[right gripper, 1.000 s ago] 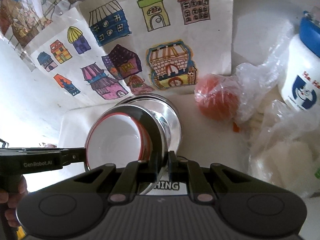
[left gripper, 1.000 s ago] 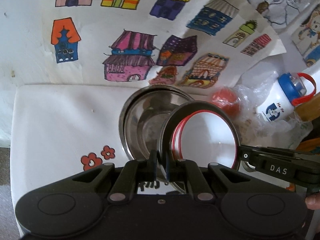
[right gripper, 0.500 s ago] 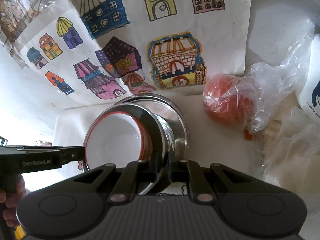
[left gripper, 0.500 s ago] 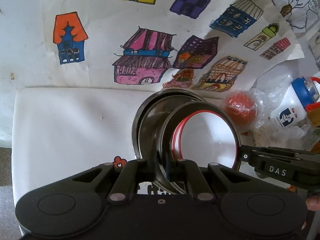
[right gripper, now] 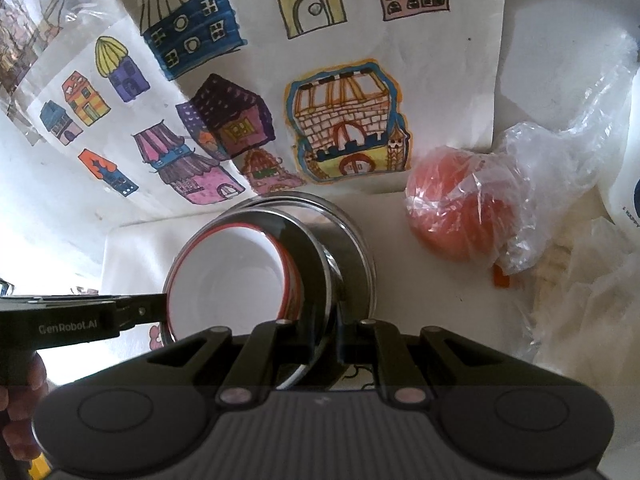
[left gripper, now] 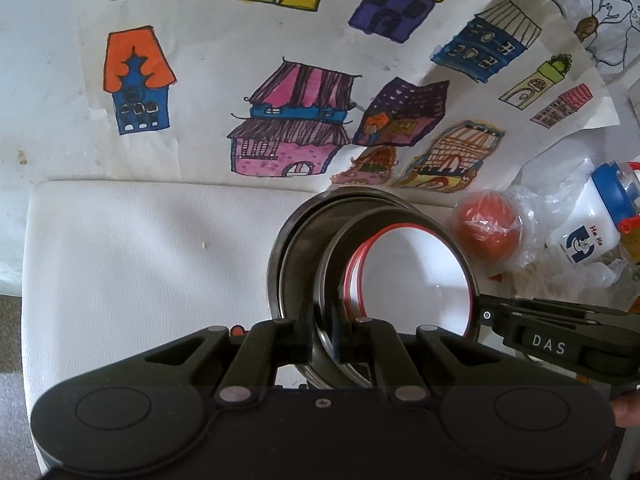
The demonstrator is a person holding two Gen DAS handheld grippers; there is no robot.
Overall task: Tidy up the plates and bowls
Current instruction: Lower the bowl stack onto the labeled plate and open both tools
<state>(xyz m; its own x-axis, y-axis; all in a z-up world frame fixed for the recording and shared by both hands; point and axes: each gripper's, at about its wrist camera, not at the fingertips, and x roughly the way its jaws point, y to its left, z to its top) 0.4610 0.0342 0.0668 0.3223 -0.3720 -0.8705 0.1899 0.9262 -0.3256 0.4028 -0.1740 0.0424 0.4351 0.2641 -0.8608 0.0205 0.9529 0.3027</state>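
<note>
A steel bowl (left gripper: 336, 248) with a red-rimmed white bowl (left gripper: 416, 276) nested inside is held tilted over a larger steel bowl (left gripper: 288, 264) on the white table. My left gripper (left gripper: 322, 340) is shut on the steel bowl's left rim. My right gripper (right gripper: 332, 340) is shut on its right rim (right gripper: 316, 276); the white bowl (right gripper: 228, 280) shows there too, above the larger steel bowl (right gripper: 356, 252). Each gripper appears in the other's view, the right one (left gripper: 484, 314) and the left one (right gripper: 156, 310).
A white padded table (left gripper: 140, 260) meets a wall with a paper of coloured house drawings (left gripper: 296, 120). An orange fruit in a plastic bag (left gripper: 488, 232) and a white bottle with blue cap (left gripper: 596, 220) sit to the right, amid more plastic bags (right gripper: 580, 280).
Both grippers have carried the held bowls forward and lower toward the larger steel bowl; the stack now sits partly inside its rim. The grips have not changed.
</note>
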